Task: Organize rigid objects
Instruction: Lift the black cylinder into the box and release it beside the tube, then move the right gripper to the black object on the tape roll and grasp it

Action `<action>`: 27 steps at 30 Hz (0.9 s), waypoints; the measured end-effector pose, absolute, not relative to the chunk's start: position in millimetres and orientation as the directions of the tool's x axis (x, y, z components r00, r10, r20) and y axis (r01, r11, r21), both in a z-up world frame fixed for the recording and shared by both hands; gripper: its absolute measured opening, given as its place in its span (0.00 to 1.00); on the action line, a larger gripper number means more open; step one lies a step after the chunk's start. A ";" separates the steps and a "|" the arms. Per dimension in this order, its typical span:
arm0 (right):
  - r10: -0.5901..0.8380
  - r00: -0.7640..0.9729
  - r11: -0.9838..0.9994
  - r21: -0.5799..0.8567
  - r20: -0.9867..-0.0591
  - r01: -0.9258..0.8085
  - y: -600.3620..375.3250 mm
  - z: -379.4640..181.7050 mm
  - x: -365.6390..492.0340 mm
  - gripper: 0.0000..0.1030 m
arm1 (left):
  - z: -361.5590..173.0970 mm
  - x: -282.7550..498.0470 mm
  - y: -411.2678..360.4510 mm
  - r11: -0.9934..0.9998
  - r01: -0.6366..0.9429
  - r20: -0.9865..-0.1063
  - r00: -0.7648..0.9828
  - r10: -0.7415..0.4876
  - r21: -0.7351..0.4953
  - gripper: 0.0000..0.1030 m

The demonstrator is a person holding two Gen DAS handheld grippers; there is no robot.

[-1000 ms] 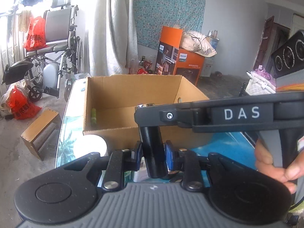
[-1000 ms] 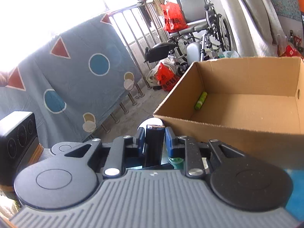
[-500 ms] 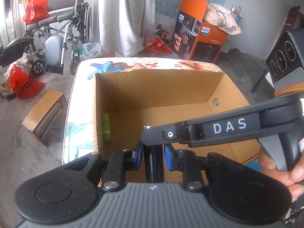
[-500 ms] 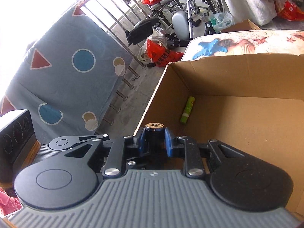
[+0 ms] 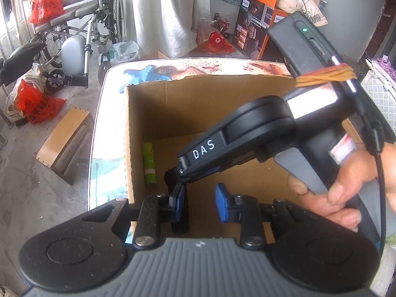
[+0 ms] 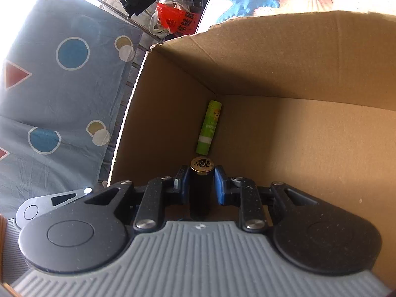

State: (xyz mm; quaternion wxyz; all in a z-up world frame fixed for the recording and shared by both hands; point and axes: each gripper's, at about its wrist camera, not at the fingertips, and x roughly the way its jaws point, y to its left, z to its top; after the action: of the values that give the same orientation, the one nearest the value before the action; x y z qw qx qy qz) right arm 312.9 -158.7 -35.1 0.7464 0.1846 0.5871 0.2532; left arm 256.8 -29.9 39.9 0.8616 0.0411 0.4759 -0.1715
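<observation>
An open cardboard box (image 5: pixel 127 136) stands on the sea-print table, and a green tube (image 5: pixel 149 164) lies along its left wall. My left gripper (image 5: pixel 201 204) hangs over the near part of the box with its jaws opening. A black tube (image 5: pixel 181 220) rests against the left pad, and the right pad stands apart from it. A hand holds my right gripper (image 5: pixel 178 173), which reaches in from the right, down into the box. In the right wrist view that right gripper (image 6: pixel 201 185) is shut on a black tube with a gold cap (image 6: pixel 201 173), just short of the green tube (image 6: pixel 209 128).
The table (image 5: pixel 104 113) ends just left of the box. On the floor to the left are a wooden stool (image 5: pixel 64 143), red bags (image 5: pixel 32 101) and a wheelchair (image 5: pixel 74 32). An orange carton (image 5: pixel 257 19) stands behind. A blue patterned cloth (image 6: pixel 61 86) hangs left of the box.
Both grippers have come forward over the box and tilted down into it. The right gripper has sunk inside, near the green tube. The left jaws have spread off their black tube.
</observation>
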 end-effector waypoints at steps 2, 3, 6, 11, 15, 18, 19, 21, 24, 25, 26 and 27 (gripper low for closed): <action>0.585 0.175 0.811 0.564 -0.792 -0.155 -152.1 -39.6 320.6 0.22 | 43.7 253.5 -28.6 0.937 0.336 -0.827 0.498 -0.262 -0.095 0.30; 0.581 0.171 0.813 0.560 -0.796 -0.156 -149.6 -41.4 323.2 0.22 | 45.8 251.4 -29.2 0.938 0.336 -0.822 0.506 -0.262 -0.092 0.31; 0.566 0.170 0.824 0.550 -0.806 -0.135 -144.6 -45.2 328.1 0.26 | 54.6 242.6 -26.8 0.935 0.344 -0.801 0.532 -0.274 -0.092 0.34; 0.587 0.214 0.809 0.577 -0.781 -0.111 -153.8 -35.1 322.6 0.39 | 73.3 214.6 -21.6 0.923 0.364 -0.749 0.577 -0.325 -0.120 0.39; 0.621 0.271 0.781 0.612 -0.736 -0.128 -173.2 -7.5 294.2 0.40 | 88.6 178.9 -13.5 0.910 0.389 -0.695 0.615 -0.373 -0.144 0.44; 0.643 0.331 0.760 0.629 -0.691 -0.162 -195.4 23.7 258.7 0.42 | 94.7 150.5 -8.2 0.900 0.410 -0.657 0.638 -0.402 -0.152 0.48; 0.654 0.353 0.749 0.640 -0.669 -0.174 -205.5 35.3 243.0 0.42 | 95.2 138.1 -7.0 0.896 0.418 -0.644 0.645 -0.411 -0.153 0.50; 0.669 0.398 0.731 0.652 -0.628 -0.202 -223.8 55.4 211.8 0.43 | 93.3 115.8 -4.9 0.889 0.430 -0.625 0.655 -0.425 -0.155 0.55; 0.678 0.475 0.712 0.662 -0.561 -0.236 -254.1 79.9 155.9 0.46 | 82.9 88.1 -5.2 0.880 0.448 -0.613 0.654 -0.443 -0.158 0.62; 0.674 0.498 0.712 0.661 -0.546 -0.239 -260.8 83.0 139.3 0.47 | 78.9 82.6 -6.4 0.878 0.452 -0.615 0.650 -0.447 -0.160 0.64; 0.668 0.519 0.713 0.657 -0.533 -0.243 -267.8 84.6 121.3 0.47 | 72.8 76.1 -7.5 0.873 0.461 -0.623 0.638 -0.453 -0.163 0.66; 0.662 0.532 0.718 0.651 -0.528 -0.247 -275.2 84.1 106.4 0.47 | 66.4 70.3 -9.2 0.869 0.467 -0.634 0.624 -0.457 -0.166 0.67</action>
State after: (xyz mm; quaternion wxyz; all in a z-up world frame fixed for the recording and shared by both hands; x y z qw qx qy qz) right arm 106.4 -275.2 84.1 0.8360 0.2592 0.4001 0.2717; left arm 70.3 -9.2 66.4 0.9010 0.0074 0.3500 -0.2562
